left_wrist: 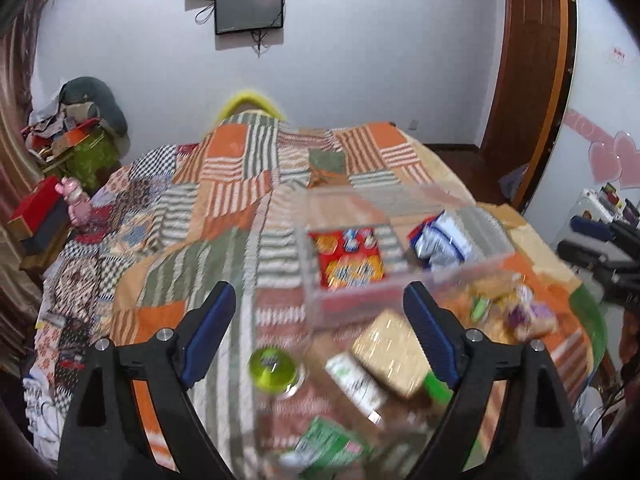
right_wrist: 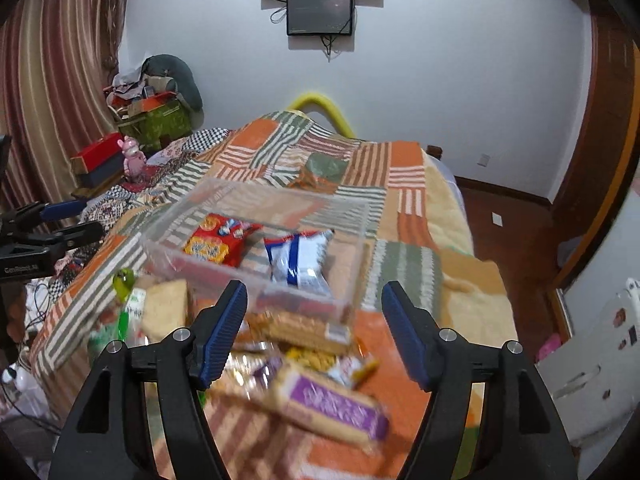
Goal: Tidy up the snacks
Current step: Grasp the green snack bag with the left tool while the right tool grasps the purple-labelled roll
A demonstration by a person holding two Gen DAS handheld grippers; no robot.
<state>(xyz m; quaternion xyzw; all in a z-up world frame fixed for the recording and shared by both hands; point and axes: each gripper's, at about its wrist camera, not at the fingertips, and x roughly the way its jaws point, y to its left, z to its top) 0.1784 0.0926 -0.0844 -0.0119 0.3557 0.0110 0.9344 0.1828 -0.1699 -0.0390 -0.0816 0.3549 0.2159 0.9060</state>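
A: Clear plastic box [right_wrist: 256, 252] on the patchwork bed [right_wrist: 404, 184] — just beyond both grippers, holding two packets: one red [right_wrist: 218, 244], one white-and-blue [right_wrist: 300, 260]

B: And the jaws?

A: Left gripper [left_wrist: 320, 320] and right gripper [right_wrist: 314, 316] both spread, nothing between them — loose snacks [right_wrist: 320, 392] lie below, too blurred to count

A bed under a patchwork blanket [right_wrist: 404, 216] carries everything. Just beyond the jaws of both grippers a clear plastic box [right_wrist: 352, 236] sits on it. Below and between the jaws loose snack packets [right_wrist: 332, 404] lie scattered, with a green-capped bottle [left_wrist: 274, 368] among them.
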